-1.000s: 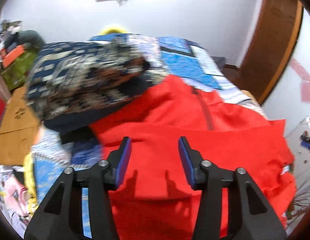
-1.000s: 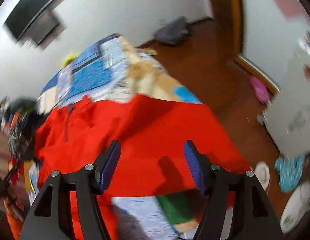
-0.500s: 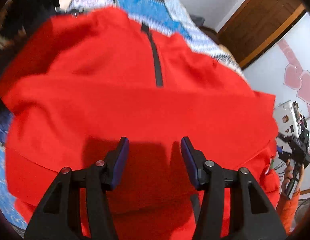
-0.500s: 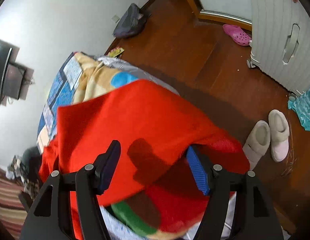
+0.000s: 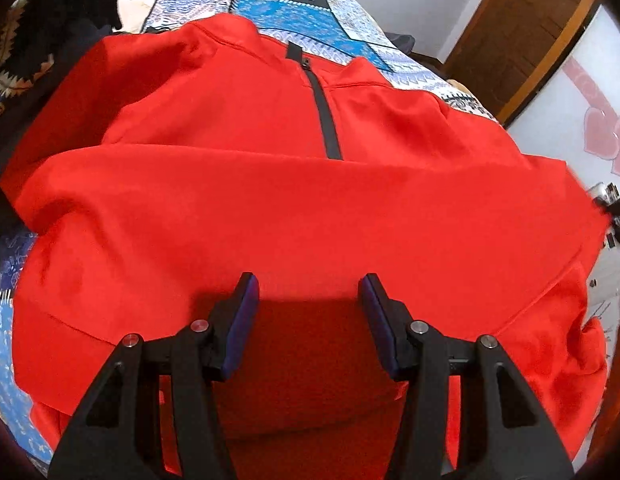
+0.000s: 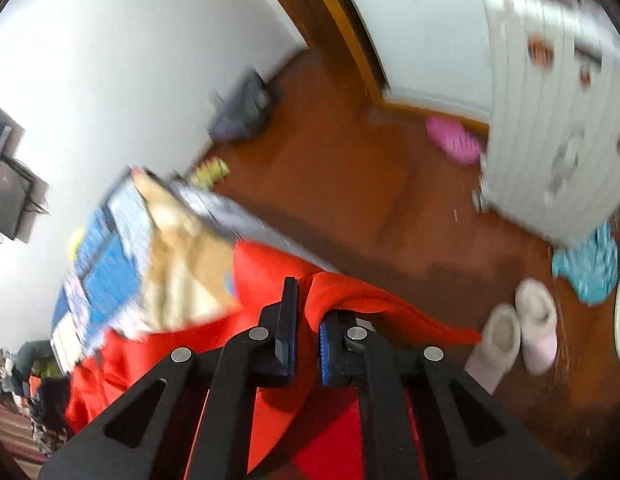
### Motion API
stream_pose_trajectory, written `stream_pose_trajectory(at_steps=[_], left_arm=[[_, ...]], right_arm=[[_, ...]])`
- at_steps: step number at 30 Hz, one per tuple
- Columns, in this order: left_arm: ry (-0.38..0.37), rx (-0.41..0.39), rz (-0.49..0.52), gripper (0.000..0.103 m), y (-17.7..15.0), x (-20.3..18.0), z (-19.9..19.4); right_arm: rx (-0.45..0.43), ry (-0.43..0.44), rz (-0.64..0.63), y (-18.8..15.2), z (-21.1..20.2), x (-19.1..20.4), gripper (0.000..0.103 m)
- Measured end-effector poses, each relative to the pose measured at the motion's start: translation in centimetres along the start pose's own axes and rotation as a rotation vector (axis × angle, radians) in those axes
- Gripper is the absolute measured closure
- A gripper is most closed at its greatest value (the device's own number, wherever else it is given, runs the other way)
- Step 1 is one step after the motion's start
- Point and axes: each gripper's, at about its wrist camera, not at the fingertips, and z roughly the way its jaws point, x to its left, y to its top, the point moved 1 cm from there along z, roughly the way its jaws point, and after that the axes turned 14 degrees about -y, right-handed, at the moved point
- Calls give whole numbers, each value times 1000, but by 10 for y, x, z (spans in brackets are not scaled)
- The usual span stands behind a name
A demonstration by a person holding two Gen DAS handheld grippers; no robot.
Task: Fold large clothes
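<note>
Red pullover (image 5: pixel 270 208) covers the patchwork bedspread (image 5: pixel 294 4) in the left wrist view, beneath the left gripper (image 5: pixel 309 300), whose jaws gape empty. Right wrist view: the right gripper (image 6: pixel 307 316) has just been closing and pinches the pullover's edge beside the bed.

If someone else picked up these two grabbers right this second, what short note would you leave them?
Right gripper: its jaws have just been closing and are now shut on a fold at the edge of the red jacket.
Left gripper: open, hanging over the jacket's lower part, gripping nothing.
The jacket lies spread front up on the patterned bedspread, with its dark zip at the top centre.
Done: one edge gripped.
Left: grip with the left gripper too, then all the folding.
</note>
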Motion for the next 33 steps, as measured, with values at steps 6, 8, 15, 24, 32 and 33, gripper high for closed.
stream_pose_trajectory(at_steps=[6,8,15,24,32,33], left_arm=[[-1,-5,2,50,-2,1,-3],[-1,-6,0,50,-2,1,-6],[11,-96,-23,50,2,14,-50],[63,-198,-23,50,-3,38,-109],[67,-171,19,50,-2,28,-107],[62,-167,32,50,1,22,-107]], right_arm=[[-189,74,-208,2,-83,67,96],[-213,113,-274,-8,-101,92,96],[-211,305,-447,-50,-139,176,95],[50,308,-732,-167,-66,242,93],[315,222,-953,-238,-12,244,86],[318,230,-953,-236,-15,246,84]])
